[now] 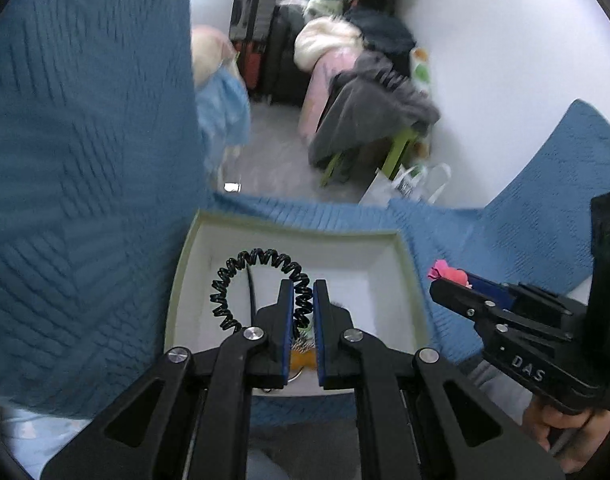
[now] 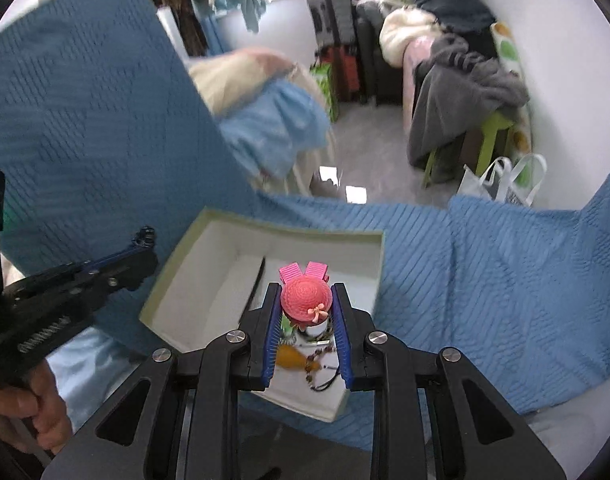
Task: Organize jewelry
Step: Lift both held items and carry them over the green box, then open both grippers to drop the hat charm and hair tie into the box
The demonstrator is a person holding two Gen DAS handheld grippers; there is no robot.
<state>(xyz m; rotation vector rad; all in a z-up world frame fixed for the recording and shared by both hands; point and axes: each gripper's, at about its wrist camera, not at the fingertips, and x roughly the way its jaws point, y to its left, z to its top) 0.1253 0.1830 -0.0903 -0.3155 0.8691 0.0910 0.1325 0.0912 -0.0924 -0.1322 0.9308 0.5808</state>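
A white open box [image 1: 385, 240] with a pale green rim lies on a blue bedspread. My left gripper [image 1: 304, 286] hovers over it, shut on a black coiled band [image 1: 241, 268] that loops out to the left of the fingers. At the right edge of that view, my right gripper [image 1: 439, 280] carries something pink. In the right wrist view, my right gripper [image 2: 305, 290] is shut on a pink hat-shaped hair clip [image 2: 305, 300] above the box [image 2: 209, 280]. My left gripper [image 2: 147, 250] comes in from the left with the coil. Beads and an orange piece [image 2: 291, 356] lie in the box.
The textured blue bedspread [image 2: 485, 280] surrounds the box and rises high on the left. Beyond it, the floor holds suitcases [image 2: 337, 40], a clothes-draped green chair [image 2: 465, 100] and a white bag [image 2: 501, 184]. A person's hand [image 2: 29, 412] grips the left handle.
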